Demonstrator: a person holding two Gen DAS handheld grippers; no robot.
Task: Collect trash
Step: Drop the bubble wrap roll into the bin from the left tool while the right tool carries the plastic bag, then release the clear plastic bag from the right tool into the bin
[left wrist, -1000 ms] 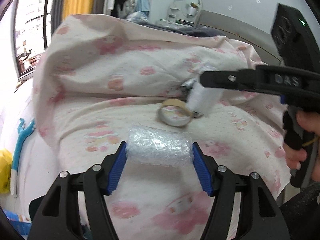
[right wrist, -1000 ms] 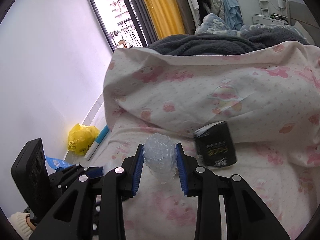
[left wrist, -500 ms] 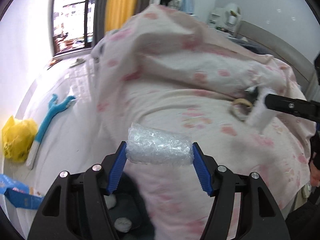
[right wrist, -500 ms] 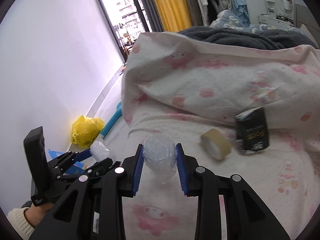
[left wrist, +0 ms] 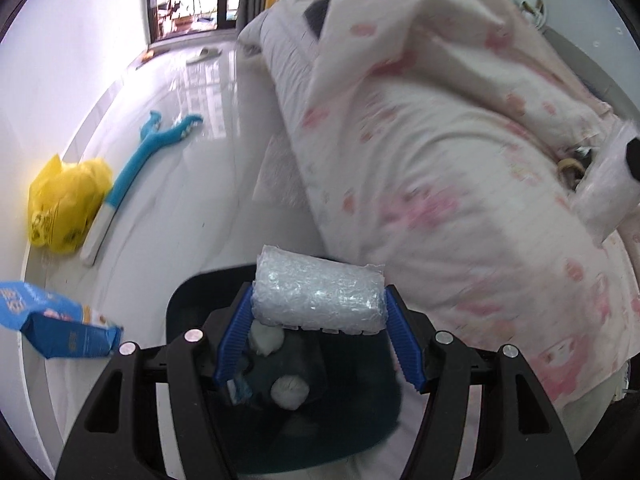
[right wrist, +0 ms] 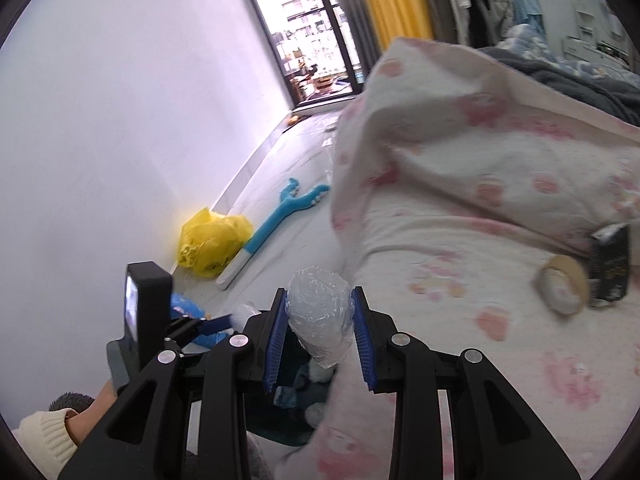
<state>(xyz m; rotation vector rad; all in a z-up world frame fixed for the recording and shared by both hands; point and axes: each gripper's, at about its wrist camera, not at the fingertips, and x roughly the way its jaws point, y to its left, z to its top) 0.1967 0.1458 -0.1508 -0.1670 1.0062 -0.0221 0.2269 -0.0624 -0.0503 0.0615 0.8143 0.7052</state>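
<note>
pinching a short roll of clear bubble wrap point(left wrist: 318, 294) crosswise between blue ribbed pads point(left wrist: 234, 330), left gripper point(left wrist: 319, 338) hung directly above a dark teal plastic bin point(left wrist: 360, 420) on the glossy white floor point(left wrist: 192, 168), with white crumpled paper balls point(left wrist: 290, 392) inside. clamped on a second, rounder wad of clear bubble wrap point(right wrist: 320, 314), right gripper point(right wrist: 319, 338) sat over the edge of the pink-patterned white bedding point(right wrist: 480, 240), the same bin partly visible beneath. lay on the bedding, touching or nearly so: a beige tape ring point(right wrist: 564, 284) and a black box point(right wrist: 610, 266). rested by the wall: a yellow plastic bag point(left wrist: 64, 204), a blue-and-white long-handled tool point(left wrist: 132, 176), a blue snack packet point(left wrist: 52, 324)
</note>
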